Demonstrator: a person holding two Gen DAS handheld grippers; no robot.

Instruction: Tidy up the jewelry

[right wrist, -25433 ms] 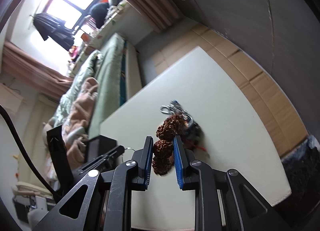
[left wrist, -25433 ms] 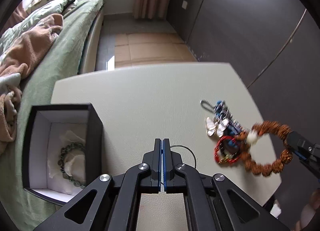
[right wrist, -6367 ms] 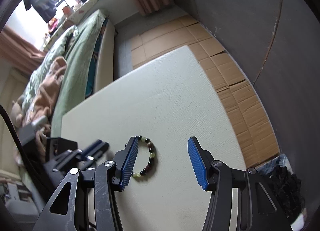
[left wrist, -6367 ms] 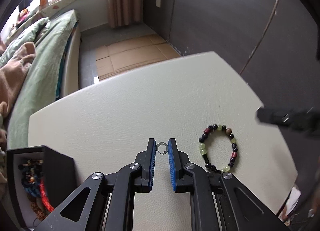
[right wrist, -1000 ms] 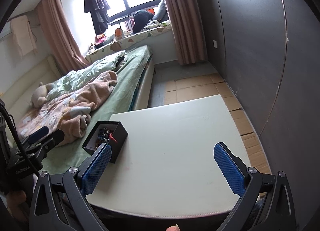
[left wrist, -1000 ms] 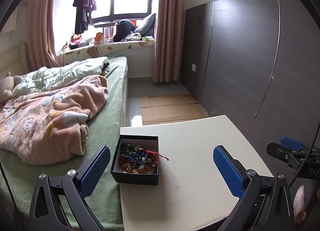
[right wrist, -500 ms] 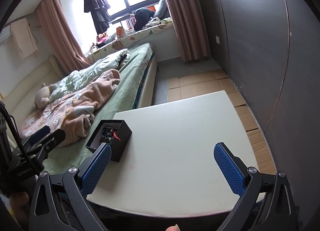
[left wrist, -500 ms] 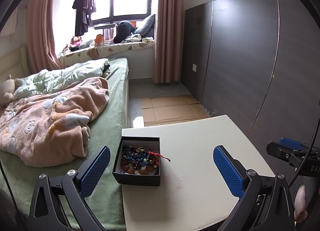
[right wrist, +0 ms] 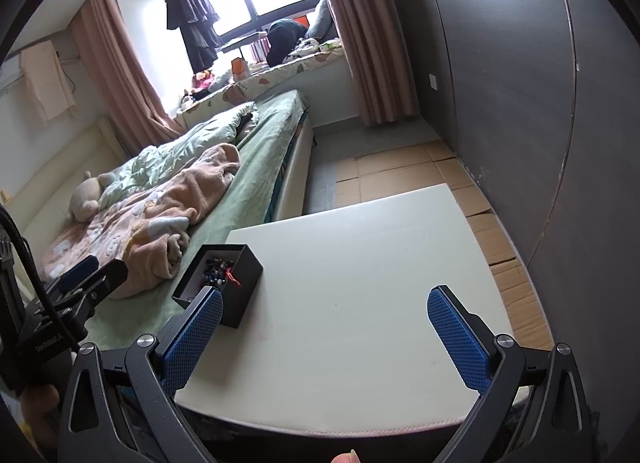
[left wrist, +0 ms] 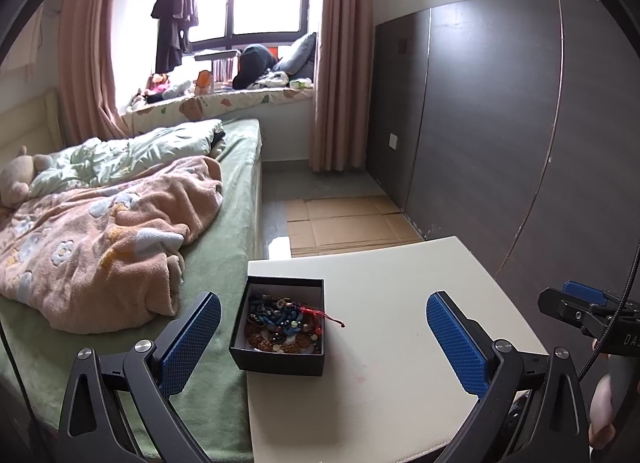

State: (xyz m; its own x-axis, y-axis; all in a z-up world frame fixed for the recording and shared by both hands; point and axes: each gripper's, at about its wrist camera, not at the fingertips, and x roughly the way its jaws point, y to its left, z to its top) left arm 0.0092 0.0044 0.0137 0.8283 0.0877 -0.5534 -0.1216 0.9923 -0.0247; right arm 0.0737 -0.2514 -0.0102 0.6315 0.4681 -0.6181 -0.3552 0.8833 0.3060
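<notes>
**A:** What's on my far left?

**B:** On my left wrist view, the bed (left wrist: pixel 224 263) with a pink blanket (left wrist: pixel 100 239) heaped on it, and a plush toy (left wrist: pixel 16 179) up by the headboard. Window (left wrist: pixel 244 3) behind, dark clothes (left wrist: pixel 176 19) hanging in front of it.

**A:** And the left gripper (left wrist: pixel 324 337)?

**B:** Spread wide, nothing between its blue pads (left wrist: pixel 190 339). It hangs above the near edge of the table (left wrist: pixel 400 303), clear of everything.

**A:** Where's the jewelry?

**B:** In the black box (left wrist: pixel 280 361), lid off, sitting on the table's left edge right beside the bed. The jewelry (left wrist: pixel 284 325) is a heap of beads and cords inside; a red cord (left wrist: pixel 330 318) trails over the box's right wall toward the tabletop.

**A:** Moving right?

**B:** Bare white tabletop, cardboard (left wrist: pixel 344 223) flat on the floor beyond it, then the dark wall panels (left wrist: pixel 500 123). My right gripper (right wrist: pixel 326 339) is also opened wide and holding nothing, raised over the table's front edge; from its camera the box (right wrist: pixel 236 283) sits by the left pad.
</notes>
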